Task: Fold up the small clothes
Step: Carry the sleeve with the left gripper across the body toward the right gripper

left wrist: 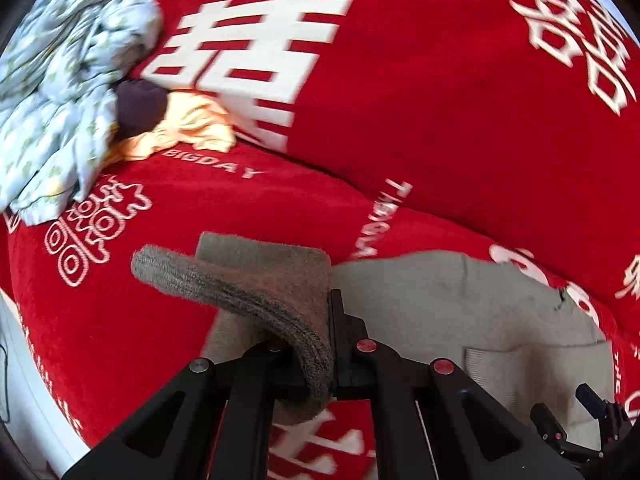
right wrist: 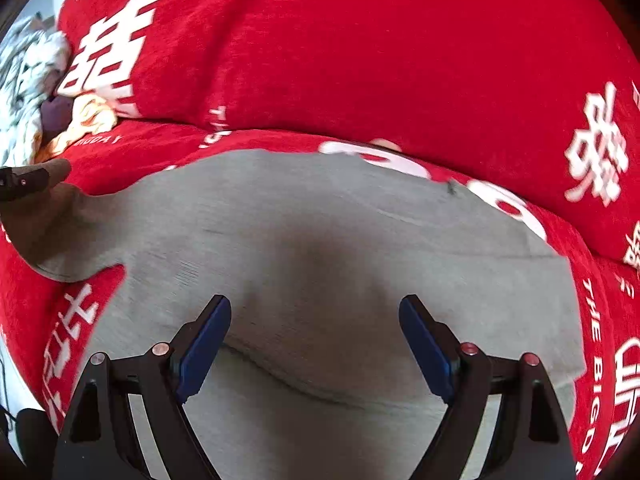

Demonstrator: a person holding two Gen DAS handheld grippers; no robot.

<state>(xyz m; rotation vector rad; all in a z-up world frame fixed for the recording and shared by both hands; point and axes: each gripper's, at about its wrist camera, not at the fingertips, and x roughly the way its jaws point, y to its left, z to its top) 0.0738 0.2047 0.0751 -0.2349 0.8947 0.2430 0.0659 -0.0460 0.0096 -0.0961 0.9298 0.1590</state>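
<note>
The left gripper (left wrist: 332, 344) pinches the grey garment's (right wrist: 320, 240) cuff at 9 o'clock, mid-fold. The right gripper (right wrist: 316, 344) hovers wide, holding nothing. Next: lay the cuff inward.

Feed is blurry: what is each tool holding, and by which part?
Left tool pinches the grey garment by its thick folded edge. Right tool holds nothing.

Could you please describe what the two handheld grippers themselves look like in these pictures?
Both are matte black, angular linkages. The right gripper has flat blue pads and round silver and red pivot pins. The left gripper shows the same black arms with silver and red pins.
</note>
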